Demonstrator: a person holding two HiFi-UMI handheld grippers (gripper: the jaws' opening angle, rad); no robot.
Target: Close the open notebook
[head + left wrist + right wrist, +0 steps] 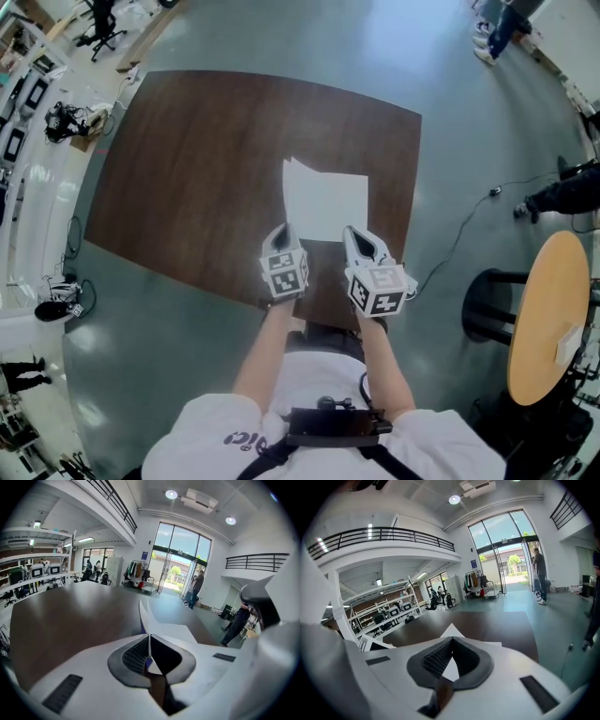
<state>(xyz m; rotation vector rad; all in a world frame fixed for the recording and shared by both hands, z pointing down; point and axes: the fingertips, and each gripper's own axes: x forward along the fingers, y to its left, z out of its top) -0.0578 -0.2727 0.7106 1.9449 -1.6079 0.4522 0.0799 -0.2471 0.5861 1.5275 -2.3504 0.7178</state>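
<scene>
Head view: notebook's near edge hidden

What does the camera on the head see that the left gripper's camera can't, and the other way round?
Only the head view shows both grippers from above, the left gripper and the right gripper. It also shows the person's arms and a round yellow table off to the side. Only the left gripper view shows its tongs pinched shut on a thin raised sheet, and the big glass doors. Both show the brown table and the white notebook.
</scene>
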